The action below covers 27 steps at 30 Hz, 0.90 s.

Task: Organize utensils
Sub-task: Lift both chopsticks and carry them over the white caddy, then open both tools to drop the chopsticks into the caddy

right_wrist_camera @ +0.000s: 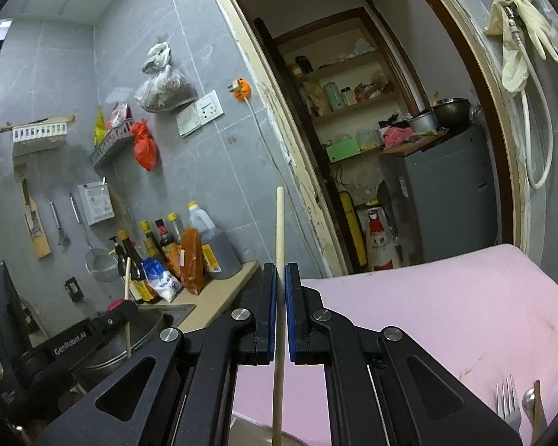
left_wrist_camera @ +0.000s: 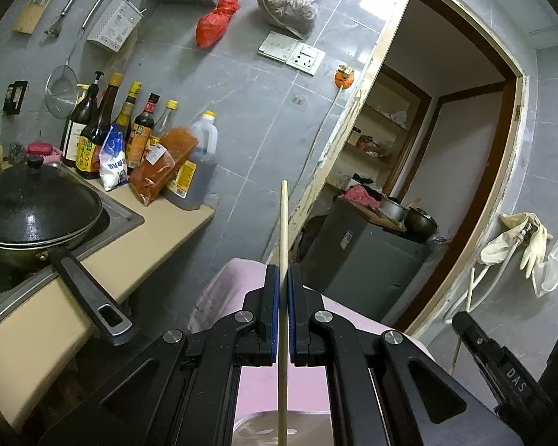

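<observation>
Left wrist view: your left gripper (left_wrist_camera: 283,275) has its jaws closed on a wooden chopstick (left_wrist_camera: 283,230), which runs upright between the blue pads (left_wrist_camera: 277,297) and sticks out beyond both ends of them. Just beneath the fingers lies a pink cloth (left_wrist_camera: 241,282). To the near left a lidded black wok (left_wrist_camera: 37,208) sits in the sink, its handle pointing toward you. Farther left on the counter (left_wrist_camera: 160,230) stands a cluster of sauce bottles (left_wrist_camera: 130,130). Against the far wall hang a strainer (left_wrist_camera: 61,91) and a utensil holder (left_wrist_camera: 115,22). At the right edge your right gripper (left_wrist_camera: 465,321) shows, with its stick rising from the tip.

Right wrist view: your right gripper (right_wrist_camera: 279,275) is likewise clamped on a second chopstick (right_wrist_camera: 279,230), held upright between its pads. At the near right a fork (right_wrist_camera: 507,397) and a spoon (right_wrist_camera: 528,403) rest on the pink cloth (right_wrist_camera: 446,297). To the near left your left gripper (right_wrist_camera: 124,306) holds its stick over the sink. Beyond, an open doorway (right_wrist_camera: 372,148) shows shelves and a grey cabinet (right_wrist_camera: 442,193).
</observation>
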Motion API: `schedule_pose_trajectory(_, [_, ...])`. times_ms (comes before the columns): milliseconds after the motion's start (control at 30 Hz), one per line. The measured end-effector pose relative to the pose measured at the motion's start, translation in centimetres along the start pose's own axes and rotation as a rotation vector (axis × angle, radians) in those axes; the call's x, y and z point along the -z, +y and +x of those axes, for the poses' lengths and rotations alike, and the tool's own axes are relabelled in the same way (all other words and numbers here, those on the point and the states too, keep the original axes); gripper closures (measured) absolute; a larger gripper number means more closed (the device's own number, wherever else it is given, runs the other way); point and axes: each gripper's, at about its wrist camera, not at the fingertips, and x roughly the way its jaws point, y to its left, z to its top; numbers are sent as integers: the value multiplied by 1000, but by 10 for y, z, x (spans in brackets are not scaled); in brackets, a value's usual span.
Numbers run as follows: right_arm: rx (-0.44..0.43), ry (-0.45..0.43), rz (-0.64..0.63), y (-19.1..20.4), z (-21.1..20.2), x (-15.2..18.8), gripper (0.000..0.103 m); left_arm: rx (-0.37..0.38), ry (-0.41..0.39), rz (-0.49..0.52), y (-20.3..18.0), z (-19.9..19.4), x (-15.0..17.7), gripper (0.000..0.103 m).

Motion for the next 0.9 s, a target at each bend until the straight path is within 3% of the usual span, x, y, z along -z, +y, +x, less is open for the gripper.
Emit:
schedule_pose_trajectory(567, [-25,18,15,-3,-11,7,100,-4,-31,104,-14,-14,22,101])
schedule_pose_trajectory(900, [-42,69,-15,1,-18,14,99,22,52,145,-9,-18,25,100])
